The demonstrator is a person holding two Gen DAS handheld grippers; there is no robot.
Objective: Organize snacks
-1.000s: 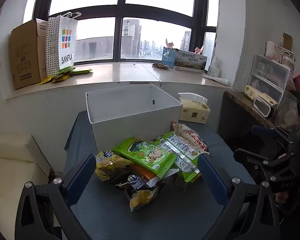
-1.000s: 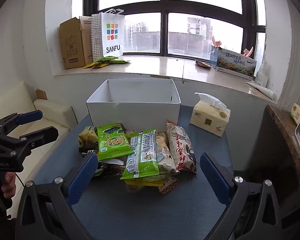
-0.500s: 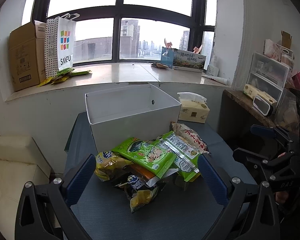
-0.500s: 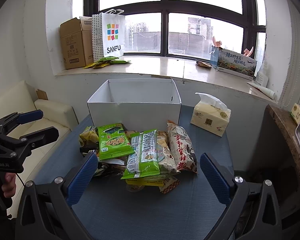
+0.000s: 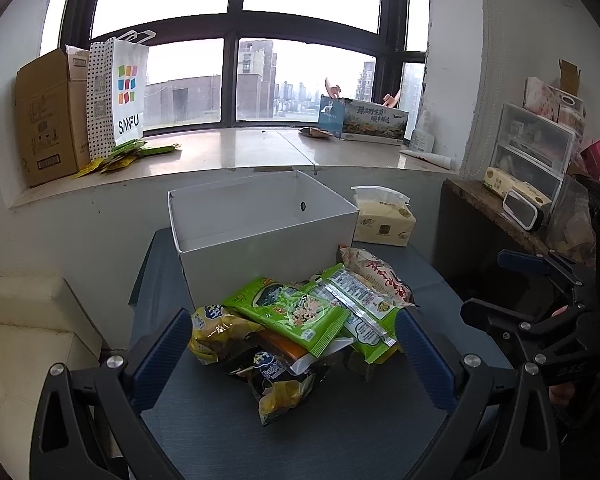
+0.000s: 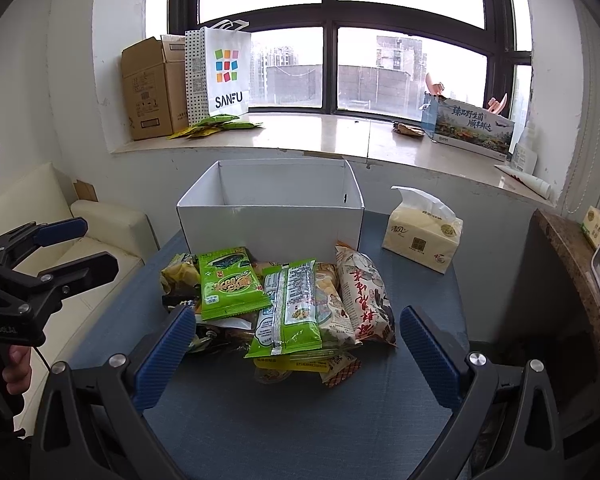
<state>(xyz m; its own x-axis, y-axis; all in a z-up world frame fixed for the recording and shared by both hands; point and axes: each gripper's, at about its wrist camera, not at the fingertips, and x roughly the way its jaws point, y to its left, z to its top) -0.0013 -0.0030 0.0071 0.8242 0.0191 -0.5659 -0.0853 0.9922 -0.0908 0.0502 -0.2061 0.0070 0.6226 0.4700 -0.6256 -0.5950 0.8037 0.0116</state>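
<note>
Ahead of both wide-open, empty grippers, left gripper (image 5: 294,354) and right gripper (image 6: 296,354): snack pile (image 6: 284,304) untouched, white box (image 6: 270,210) empty (start stage). Next: close on top green packet (image 6: 232,282).

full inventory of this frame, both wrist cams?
white box: 1, open, nothing visible inside, table rear
snack packets: a pile, count unclear, green, yellow, white-red, in front of the box
tissue pack: 1, yellow, right of the box
table: 1, dark blue
cardboard box: 1, brown, sill left
SANFU bag: 1, white, beside it
printed carton: 1, blue, sill right
sofa: 1, cream, left
drawer unit: 1, clear, right shelf
left gripper: open, blue fingers
right gripper: open, blue fingers
</note>
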